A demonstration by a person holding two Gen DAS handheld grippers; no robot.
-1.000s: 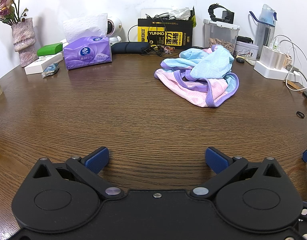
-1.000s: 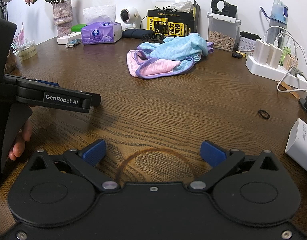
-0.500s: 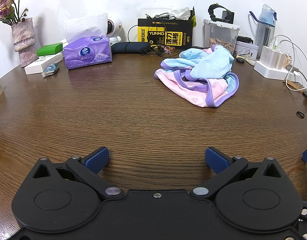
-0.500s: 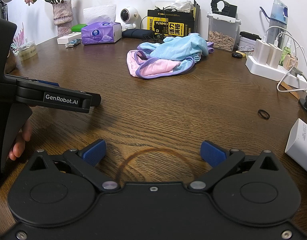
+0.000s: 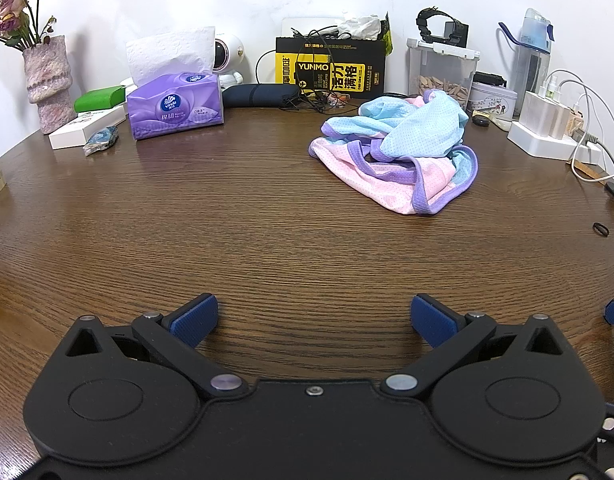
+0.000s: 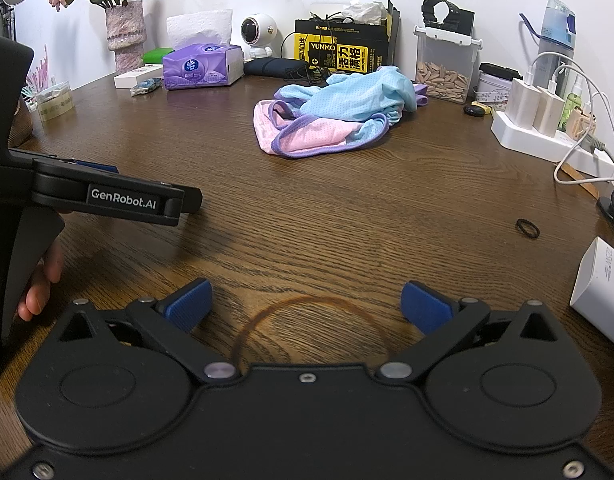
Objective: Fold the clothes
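A dark wooden table point(image 5: 267, 220) carries a crumpled pink, blue and purple garment point(image 5: 403, 160) toward its far side, right of centre. Nearer the camera, the left gripper point(image 5: 313, 320) and right gripper point(image 6: 305, 304) hover with jaws spread wide and empty, both well apart from the cloth.

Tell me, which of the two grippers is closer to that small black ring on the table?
Right. The black ring lies just ahead and to the right of the right gripper. The left gripper sits further left, so the ring is near the far right edge of its view. Both are open, holding nothing.
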